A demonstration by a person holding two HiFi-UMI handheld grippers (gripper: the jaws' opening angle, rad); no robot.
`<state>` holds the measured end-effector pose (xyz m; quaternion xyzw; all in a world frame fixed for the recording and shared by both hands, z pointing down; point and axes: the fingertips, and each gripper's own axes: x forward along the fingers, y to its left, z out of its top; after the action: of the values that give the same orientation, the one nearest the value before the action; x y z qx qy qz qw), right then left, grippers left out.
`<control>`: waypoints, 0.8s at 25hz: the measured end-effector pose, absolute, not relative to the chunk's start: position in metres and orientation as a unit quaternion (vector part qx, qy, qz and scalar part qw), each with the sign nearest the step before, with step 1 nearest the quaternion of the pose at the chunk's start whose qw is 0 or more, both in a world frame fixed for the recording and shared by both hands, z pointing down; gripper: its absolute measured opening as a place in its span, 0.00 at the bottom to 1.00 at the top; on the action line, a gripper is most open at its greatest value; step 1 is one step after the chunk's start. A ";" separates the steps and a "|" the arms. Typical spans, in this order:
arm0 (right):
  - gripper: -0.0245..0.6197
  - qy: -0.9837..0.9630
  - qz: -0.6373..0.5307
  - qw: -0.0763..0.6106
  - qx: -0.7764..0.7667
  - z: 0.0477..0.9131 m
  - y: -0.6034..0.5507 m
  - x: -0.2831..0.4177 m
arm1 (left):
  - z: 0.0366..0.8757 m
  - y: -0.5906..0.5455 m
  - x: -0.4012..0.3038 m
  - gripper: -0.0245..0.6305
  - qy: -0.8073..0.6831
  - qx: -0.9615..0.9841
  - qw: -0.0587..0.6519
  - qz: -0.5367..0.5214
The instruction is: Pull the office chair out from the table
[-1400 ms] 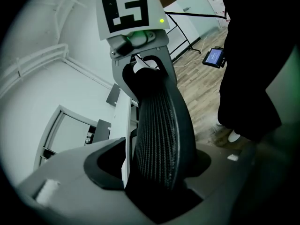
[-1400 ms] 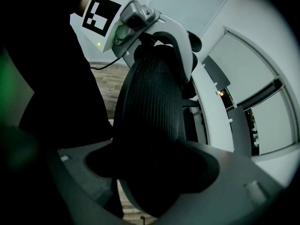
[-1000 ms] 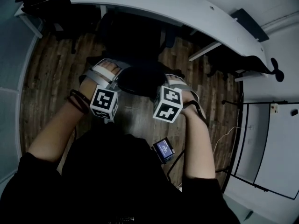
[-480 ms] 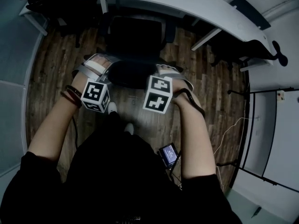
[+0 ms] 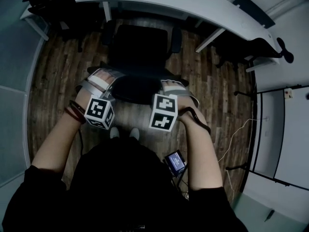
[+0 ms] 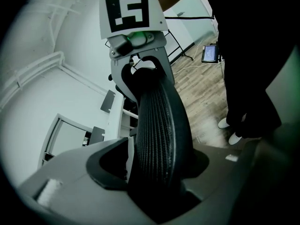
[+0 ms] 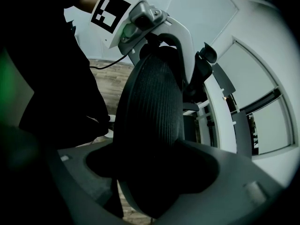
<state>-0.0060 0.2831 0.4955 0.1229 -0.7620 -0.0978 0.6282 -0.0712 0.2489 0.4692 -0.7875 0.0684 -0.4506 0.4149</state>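
Left tongs [image 5: 113, 78], right tongs [image 5: 168, 84], both clamping office chair [image 5: 138, 43] backrest

The chair [image 5: 137, 45] stands on the floor [image 5: 53, 81], just on the near side of the tabletop [image 5: 193, 4], with its backrest [image 5: 137, 83] nearest. The left hand-held gripper [image 5: 112, 77] clamps the backrest's left end and the right hand-held gripper [image 5: 166, 85] its right end. Two shoes [image 5: 123, 132] stand on the floor near of the backrest. A screen [image 5: 175, 161] lies to their right. A second chair [image 5: 48, 4] sits far left and a third [image 5: 256, 50] far right.
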 end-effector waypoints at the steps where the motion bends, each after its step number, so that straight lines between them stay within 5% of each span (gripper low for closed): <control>1: 0.57 -0.762 -0.096 0.628 0.124 0.494 0.285 -0.006 | 0.467 0.251 -0.071 0.41 0.069 -0.790 0.414 -0.448; 7: 0.57 -0.764 -0.082 0.628 0.125 0.491 0.298 -0.008 | 0.478 0.263 -0.083 0.42 0.031 -0.751 0.445 -0.487; 10: 0.57 -0.763 -0.088 0.627 0.131 0.491 0.304 -0.012 | 0.489 0.266 -0.089 0.52 0.040 -0.725 0.476 -0.496; 15: 0.57 -0.759 -0.093 0.620 0.175 0.477 0.312 -0.002 | 0.457 0.298 -0.081 0.57 -0.004 -0.816 0.376 -0.439; 17: 0.57 -0.788 -0.074 0.574 0.209 0.448 0.321 -0.010 | 0.424 0.308 -0.087 0.52 0.000 -0.869 0.307 -0.388; 20: 0.57 -0.863 -0.032 0.434 0.257 0.381 0.332 -0.034 | 0.370 0.317 -0.097 0.27 0.043 -0.938 0.194 -0.285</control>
<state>-0.0338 0.3321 0.3811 0.2567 -0.8627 -0.0325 0.4345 -0.0966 0.3172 0.3701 -0.9376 0.0428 -0.2854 0.1942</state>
